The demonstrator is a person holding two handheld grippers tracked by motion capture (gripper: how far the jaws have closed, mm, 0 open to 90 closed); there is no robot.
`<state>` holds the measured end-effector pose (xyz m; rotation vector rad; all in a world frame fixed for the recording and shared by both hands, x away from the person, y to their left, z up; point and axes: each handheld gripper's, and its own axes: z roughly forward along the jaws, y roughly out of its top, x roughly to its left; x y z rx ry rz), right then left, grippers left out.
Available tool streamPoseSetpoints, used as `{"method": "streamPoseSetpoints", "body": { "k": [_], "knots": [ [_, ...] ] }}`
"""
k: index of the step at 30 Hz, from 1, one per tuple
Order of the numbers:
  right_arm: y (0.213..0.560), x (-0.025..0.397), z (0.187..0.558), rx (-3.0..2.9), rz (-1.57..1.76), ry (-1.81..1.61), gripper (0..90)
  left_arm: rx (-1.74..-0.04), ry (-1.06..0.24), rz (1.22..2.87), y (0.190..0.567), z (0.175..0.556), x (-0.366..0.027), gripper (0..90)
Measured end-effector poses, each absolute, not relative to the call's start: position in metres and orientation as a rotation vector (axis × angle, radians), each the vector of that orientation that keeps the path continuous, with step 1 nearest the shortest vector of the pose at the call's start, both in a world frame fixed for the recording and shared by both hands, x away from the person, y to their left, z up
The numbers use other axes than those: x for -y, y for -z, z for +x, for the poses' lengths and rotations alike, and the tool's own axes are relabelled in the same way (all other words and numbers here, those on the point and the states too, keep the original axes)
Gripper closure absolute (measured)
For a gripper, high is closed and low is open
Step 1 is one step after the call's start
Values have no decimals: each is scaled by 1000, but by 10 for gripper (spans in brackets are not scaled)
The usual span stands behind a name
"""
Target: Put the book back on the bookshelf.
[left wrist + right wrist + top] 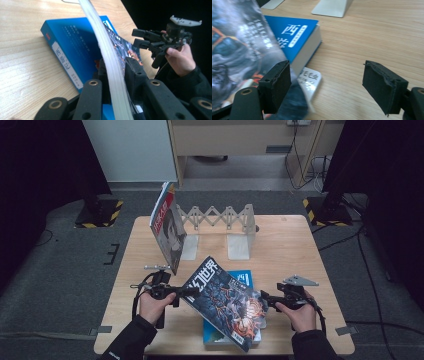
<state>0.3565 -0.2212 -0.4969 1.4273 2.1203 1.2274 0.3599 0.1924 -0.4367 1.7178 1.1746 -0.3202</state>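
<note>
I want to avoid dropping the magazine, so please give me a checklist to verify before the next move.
1. Left tool shut on the magazine edge: ok.
2. Right tool gripping: not ok, its jaws stand open, the corner only beside one pad.
3. Magazine lifted off the blue book: ok at the left, tilted; the far end cannot tell.
4. Free slot in the white rack: ok, open space right of the standing magazine.
5. Pages staying together: cannot tell.

The magazine (225,302) cover reads 幻世界, the blue book (294,33) 西
</note>
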Motion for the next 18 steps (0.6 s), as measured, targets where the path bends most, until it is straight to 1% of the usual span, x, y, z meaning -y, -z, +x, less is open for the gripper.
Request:
{"method": "streamPoseSetpoints", "body": {
  "k": [9, 18],
  "knots": [
    [502, 243, 361, -2070, 1483, -1113, 228, -1173, 315, 1671, 417, 359, -198, 809],
    [513, 261, 365, -2090, 1514, -931, 215, -1143, 261, 1648, 388, 359, -194, 817]
  ]
}}
